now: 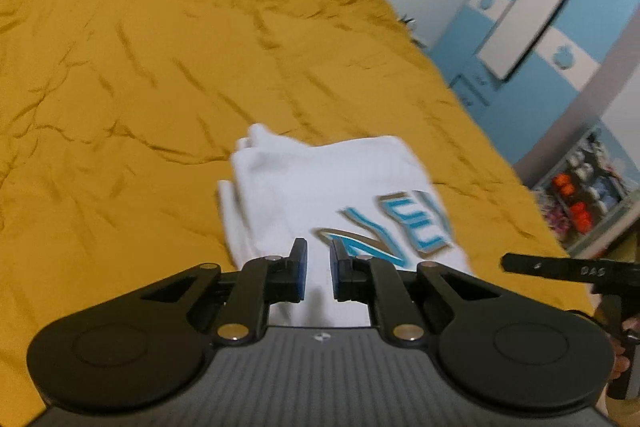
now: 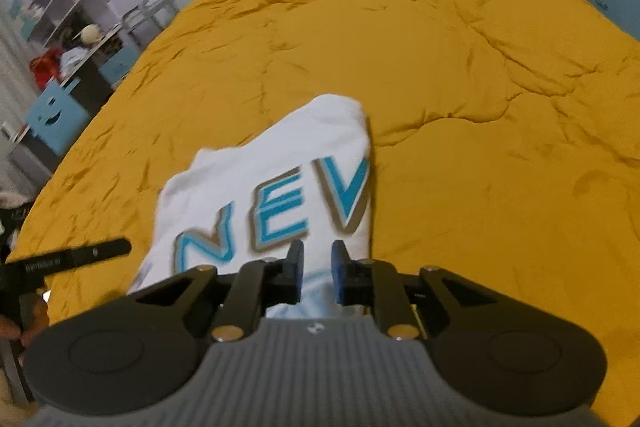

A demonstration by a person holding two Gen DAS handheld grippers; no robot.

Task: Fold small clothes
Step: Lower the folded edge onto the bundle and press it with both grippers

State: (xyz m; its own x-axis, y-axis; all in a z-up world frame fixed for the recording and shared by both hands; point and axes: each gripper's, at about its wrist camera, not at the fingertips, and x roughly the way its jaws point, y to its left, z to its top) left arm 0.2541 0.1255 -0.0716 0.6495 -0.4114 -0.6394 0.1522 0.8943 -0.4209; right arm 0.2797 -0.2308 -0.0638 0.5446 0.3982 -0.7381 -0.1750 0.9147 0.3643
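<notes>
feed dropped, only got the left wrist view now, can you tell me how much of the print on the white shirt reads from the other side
Observer: In the right wrist view the white shirt shows three blue letters, N E V, cut off at its folded right edge.
Operator: where's the right gripper in that view
Observer: The right gripper sits over the shirt's near edge, just below the E and V, jaws apart with a gap showing white cloth.
Operator: anything past the shirt on that side
Observer: Only the wrinkled mustard bedspread; beyond its left edge stands a blue desk chair.
</notes>
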